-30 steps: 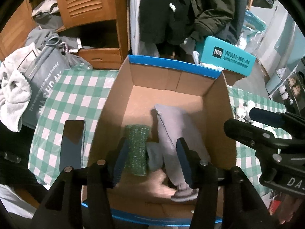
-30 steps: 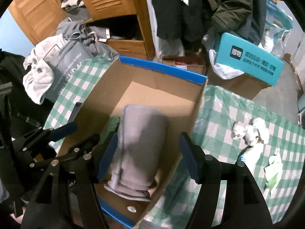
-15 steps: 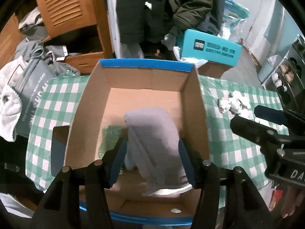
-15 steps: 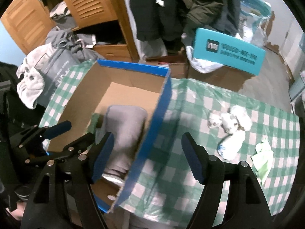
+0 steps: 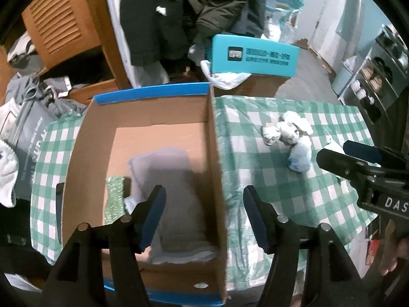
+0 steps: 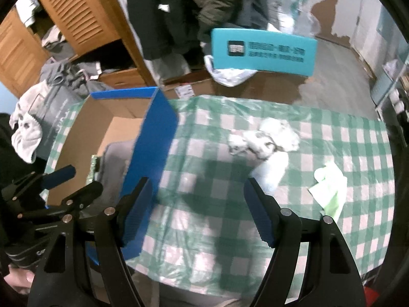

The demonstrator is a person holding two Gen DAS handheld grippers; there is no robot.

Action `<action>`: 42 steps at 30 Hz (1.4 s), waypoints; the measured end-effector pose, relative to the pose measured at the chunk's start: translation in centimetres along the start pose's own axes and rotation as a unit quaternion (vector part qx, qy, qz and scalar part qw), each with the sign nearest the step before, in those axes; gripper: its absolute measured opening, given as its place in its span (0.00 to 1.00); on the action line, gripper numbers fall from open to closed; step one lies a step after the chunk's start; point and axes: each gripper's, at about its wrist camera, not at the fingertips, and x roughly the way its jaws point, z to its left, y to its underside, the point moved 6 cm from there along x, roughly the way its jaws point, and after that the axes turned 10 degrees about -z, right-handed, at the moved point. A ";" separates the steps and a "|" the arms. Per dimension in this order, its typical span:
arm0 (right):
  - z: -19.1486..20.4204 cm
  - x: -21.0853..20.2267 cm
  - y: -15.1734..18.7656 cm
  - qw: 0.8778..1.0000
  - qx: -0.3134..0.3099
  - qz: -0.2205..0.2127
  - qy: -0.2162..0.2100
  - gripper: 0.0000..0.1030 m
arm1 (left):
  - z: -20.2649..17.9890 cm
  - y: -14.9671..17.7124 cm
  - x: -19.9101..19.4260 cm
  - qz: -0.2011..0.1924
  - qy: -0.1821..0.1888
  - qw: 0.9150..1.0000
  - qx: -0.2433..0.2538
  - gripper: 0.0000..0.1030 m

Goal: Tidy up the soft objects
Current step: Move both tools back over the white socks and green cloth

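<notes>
An open cardboard box [image 5: 214, 138] with blue outer walls [image 6: 150, 148] stands on the green checked tablecloth. Inside lie a folded grey cloth [image 5: 171, 184] and a green sparkly roll [image 5: 115, 199]. My left gripper [image 5: 204, 215] hangs over the box's right wall; its jaws are opening and hold nothing. My right gripper [image 6: 195, 209] is open above the cloth, right of the box, with nothing between its fingers. A bundle of white socks [image 6: 265, 140] [image 5: 286, 130] lies ahead of it, and a pale green cloth [image 6: 329, 186] at the right.
A teal box [image 6: 263, 51] rests on a brown carton behind the table. Dark coats hang behind it. A wooden louvred cabinet [image 5: 58, 28] and a heap of grey and white clothes [image 6: 28, 128] stand at the left. A shelf unit [image 5: 378, 71] stands at the right.
Both grippers have slid right: the left from over the grey cloth to the box's right wall, the right out of the box onto the tablecloth. The left jaws have widened.
</notes>
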 end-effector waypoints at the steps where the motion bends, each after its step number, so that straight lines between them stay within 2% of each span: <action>1: -0.8 -0.2 0.1 1.000 0.005 -0.002 0.004 0.72 | -0.4 0.0 0.0 0.000 0.001 1.000 0.004 0.62; 14: -7.5 -0.8 1.6 0.999 0.040 -0.001 0.033 0.72 | -5.9 -0.3 0.9 0.011 0.014 0.999 0.047 0.63; 18: -9.1 -0.8 2.1 0.998 0.045 0.002 0.043 0.73 | -7.6 -0.4 1.2 0.009 0.017 0.998 0.062 0.69; 23: -11.6 -0.6 2.8 0.997 0.056 0.009 0.057 0.73 | -9.6 -0.3 2.0 0.019 0.024 0.996 0.084 0.69; 26: -13.1 -0.3 3.2 0.996 0.065 0.015 0.064 0.73 | -10.6 -0.2 2.7 0.027 0.025 0.995 0.094 0.75; 28: -14.1 -0.1 3.4 0.995 0.071 0.019 0.069 0.73 | -11.3 -0.1 3.2 0.033 0.027 0.994 0.098 0.75; 42: -21.8 3.6 3.3 0.988 0.087 0.077 0.106 0.73 | -16.3 -0.5 9.4 0.081 0.072 0.990 0.085 0.75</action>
